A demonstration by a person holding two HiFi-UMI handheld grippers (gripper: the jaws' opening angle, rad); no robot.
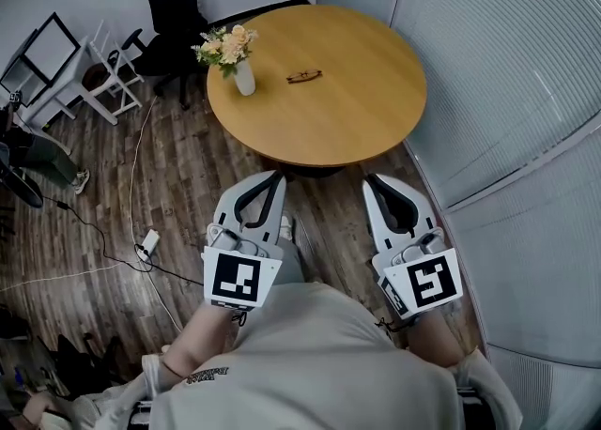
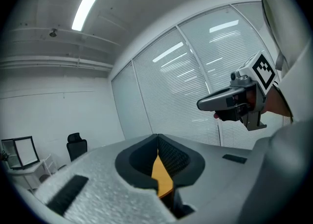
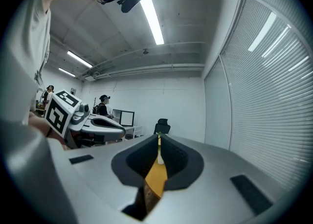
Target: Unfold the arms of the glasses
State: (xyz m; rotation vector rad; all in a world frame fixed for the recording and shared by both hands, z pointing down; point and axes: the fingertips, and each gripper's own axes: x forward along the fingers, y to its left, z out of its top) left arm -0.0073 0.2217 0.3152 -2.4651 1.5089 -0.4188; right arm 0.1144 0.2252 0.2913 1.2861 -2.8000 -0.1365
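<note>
A pair of folded brown glasses [image 1: 304,76] lies near the middle of the round wooden table [image 1: 357,90]. Both grippers hang close to my body, short of the table's near edge and well away from the glasses. My left gripper [image 1: 278,176] has its jaws closed tip to tip with nothing in them. The right gripper [image 1: 372,177] is shut the same way and also empty. In the left gripper view, only a thin sliver of table shows through the slit between the fingers [image 2: 142,162]. The right gripper view shows the same narrow slit between its fingers [image 3: 178,162].
A white vase of flowers [image 1: 242,67] stands on the table's left part. A black office chair [image 1: 174,6] sits behind the table, with white frames and a chair [image 1: 99,71] to the left. Cables and a power strip [image 1: 148,242] lie on the wooden floor. A blinds-covered glass wall [image 1: 507,81] runs along the right.
</note>
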